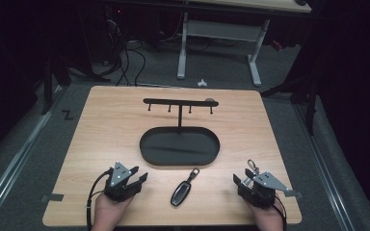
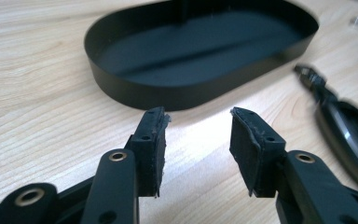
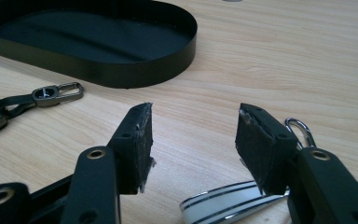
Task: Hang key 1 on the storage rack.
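Two hand-held grippers rested open near the front edge of the surface (image 1: pixel 101 125), a black car key between them.

From the high view, the left hand-held gripper (image 1: pixel 137 175) and the right hand-held gripper (image 1: pixel 242 180) each had their jaws apart and gripped nothing; the black car key (image 1: pixel 182 190) lay flat between them, nearer the left one, its strap and clip pointing toward the oval black tray (image 1: pixel 147 144) of a hook stand (image 1: pixel 179 102). The right gripper view added what the high view barely showed: a white key fob with dark stripes (image 3: pixel 228 203) lying just under the right hand-held gripper (image 3: pixel 193 140), with a silver carabiner (image 3: pixel 300 130) beside its jaw. The left gripper view showed the left hand-held gripper (image 2: pixel 198 140) aimed at the tray wall, the glossy dark car key off to one side.
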The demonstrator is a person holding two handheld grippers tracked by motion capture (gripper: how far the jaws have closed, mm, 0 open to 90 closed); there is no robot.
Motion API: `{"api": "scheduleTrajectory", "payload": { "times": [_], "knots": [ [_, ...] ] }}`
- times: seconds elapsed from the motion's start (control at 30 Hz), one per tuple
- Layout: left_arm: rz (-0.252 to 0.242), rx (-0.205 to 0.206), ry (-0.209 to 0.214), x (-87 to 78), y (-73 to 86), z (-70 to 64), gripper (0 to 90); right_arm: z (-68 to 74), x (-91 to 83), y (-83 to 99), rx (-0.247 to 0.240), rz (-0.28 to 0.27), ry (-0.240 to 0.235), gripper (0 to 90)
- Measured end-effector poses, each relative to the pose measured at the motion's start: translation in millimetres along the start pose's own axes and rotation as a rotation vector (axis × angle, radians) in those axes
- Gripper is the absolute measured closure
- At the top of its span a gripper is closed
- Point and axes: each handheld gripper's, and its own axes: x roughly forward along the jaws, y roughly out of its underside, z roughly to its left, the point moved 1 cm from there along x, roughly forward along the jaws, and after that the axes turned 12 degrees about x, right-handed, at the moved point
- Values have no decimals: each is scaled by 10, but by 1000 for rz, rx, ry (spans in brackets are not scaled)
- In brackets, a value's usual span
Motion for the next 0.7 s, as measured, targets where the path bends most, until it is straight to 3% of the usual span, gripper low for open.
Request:
{"api": "scheduleTrajectory", "payload": {
  "times": [0.23,0.4,0.47,0.57,0.6,0.63,0.7],
  "knots": [
    [-4,17,11,45,-50,-76,546,8,-16,35,-15,7,0,431],
    [-1,14,22,77,-60,-96,551,-56,-50,41,5,3,3,430],
    [-3,20,37,81,-66,-111,601,-77,-49,45,13,7,3,434],
    [4,38,67,94,-96,-182,685,-93,-35,44,24,22,-24,461],
    [24,69,99,125,-119,-282,703,-92,-24,48,20,34,-39,486],
    [24,69,99,125,-119,-282,715,-92,-24,48,20,34,-39,486],
    [50,120,119,167,-145,-409,727,-74,-15,56,14,46,-47,499]
  ]
}}
